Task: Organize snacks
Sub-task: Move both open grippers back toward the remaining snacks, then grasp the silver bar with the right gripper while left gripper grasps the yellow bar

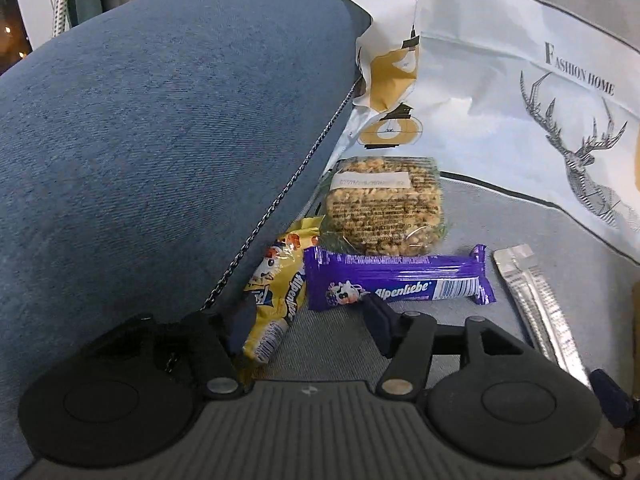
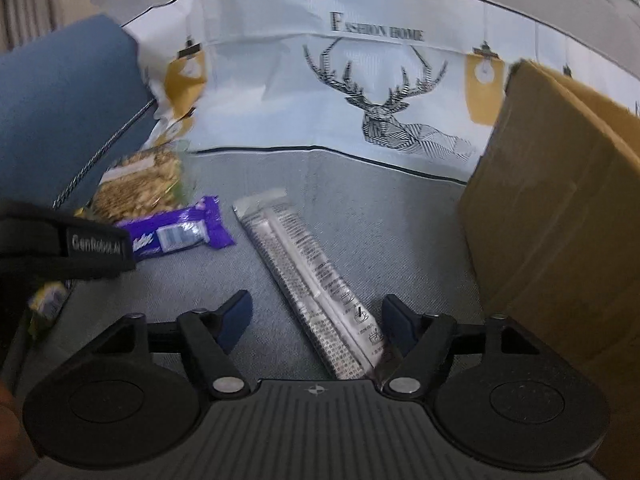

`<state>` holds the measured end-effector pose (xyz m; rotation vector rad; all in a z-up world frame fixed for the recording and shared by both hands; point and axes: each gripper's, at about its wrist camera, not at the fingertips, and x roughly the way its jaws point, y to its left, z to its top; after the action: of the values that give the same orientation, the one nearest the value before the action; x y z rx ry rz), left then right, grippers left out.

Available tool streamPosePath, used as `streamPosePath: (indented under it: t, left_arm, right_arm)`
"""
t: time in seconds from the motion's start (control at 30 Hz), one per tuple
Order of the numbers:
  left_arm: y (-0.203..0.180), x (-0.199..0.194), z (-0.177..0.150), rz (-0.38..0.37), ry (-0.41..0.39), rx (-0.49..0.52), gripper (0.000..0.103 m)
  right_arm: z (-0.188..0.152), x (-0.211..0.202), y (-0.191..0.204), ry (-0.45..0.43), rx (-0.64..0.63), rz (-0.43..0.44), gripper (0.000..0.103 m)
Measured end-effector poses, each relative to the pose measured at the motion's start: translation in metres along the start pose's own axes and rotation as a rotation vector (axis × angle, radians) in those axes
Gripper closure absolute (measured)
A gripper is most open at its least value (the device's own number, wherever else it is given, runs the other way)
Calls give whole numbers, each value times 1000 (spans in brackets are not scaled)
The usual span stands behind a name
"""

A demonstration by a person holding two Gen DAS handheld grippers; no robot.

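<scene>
Four wrapped snacks are seen lying on a grey fabric seat surface (image 2: 400,232). A yellow crinkled Alpenliebe candy packet (image 1: 272,300) is found at the far left, leaning against the edge of a large blue denim-textured cushion (image 1: 160,140), with its lower end between the fingers of the left gripper (image 1: 308,320). Just beside it, and touching or slightly overlapping it, a purple Alpenliebe bar wrapper with a cartoon cow (image 1: 400,280) is laid crosswise. Behind the purple bar, a clear square packet of crumbly nut brittle with a white label (image 1: 384,208) is set close against the cushion's corded seam. To the right, apart from the purple bar, a long narrow silver sachet with fine black print (image 2: 316,284) is laid diagonally. The left gripper's dark blue pads (image 1: 380,320) are held wide apart, the left pad pressed at the yellow packet and the right pad near the purple bar's front edge; nothing is clamped. The right gripper (image 2: 316,320) is likewise spread wide, with the near end of the silver sachet lying between its fingers, beside the right one. A white fabric panel printed with a line-drawn stag and the words FASHION HOME (image 2: 380,92) is seen behind the snacks, and a brown cardboard box (image 2: 560,220) stands at the right.
</scene>
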<state>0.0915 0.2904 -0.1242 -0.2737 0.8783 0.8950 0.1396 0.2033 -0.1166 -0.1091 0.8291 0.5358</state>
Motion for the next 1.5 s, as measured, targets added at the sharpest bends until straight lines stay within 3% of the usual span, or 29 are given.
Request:
streamPosePath:
  t: [0.1, 0.13, 0.2, 0.23, 0.27, 0.37, 0.67, 0.9, 1.1, 1.23, 1.33, 1.47, 1.5]
  left_arm:
    - [-1, 4, 0, 12, -13, 7, 39]
    - [-1, 4, 0, 14, -18, 9, 43]
    - [0, 4, 0, 33, -27, 20, 60]
    - [2, 3, 0, 44, -29, 24, 75]
    - [4, 3, 1, 44, -31, 19, 89]
    - [15, 2, 3, 24, -21, 1, 103]
    - [34, -22, -3, -100, -5, -28, 103]
    - [39, -47, -12, -109, -32, 19, 103]
    - [29, -54, -21, -48, -48, 121, 101]
    - [19, -48, -24, 32, -77, 201, 80]
    - [8, -40, -24, 81, -98, 254, 71]
    - [-16, -30, -25, 108, -139, 341, 37]
    - [-22, -27, -25, 118, -144, 361, 35]
  right_arm:
    - [0, 0, -2, 3, 3, 27, 32]
    - [-1, -1, -1, 0, -1, 38, 41]
    - [-1, -5, 2, -9, -24, 68, 64]
    - [-1, -7, 4, -8, -32, 92, 72]
    - [-1, -8, 5, -7, -33, 111, 76]
    - [-3, -14, 7, 1, -26, 156, 81]
    - [-15, -46, 2, 64, -8, 193, 81]
    - [-37, -88, -5, 73, -54, 211, 81]
    - [-60, -107, -4, 62, -49, 225, 81]
    - [-71, -111, -4, 56, -66, 198, 80]
    - [-82, -109, -6, 54, -100, 181, 73]
    - [-79, -107, -6, 67, -112, 211, 68]
    - [-80, -105, -5, 73, -119, 204, 68]
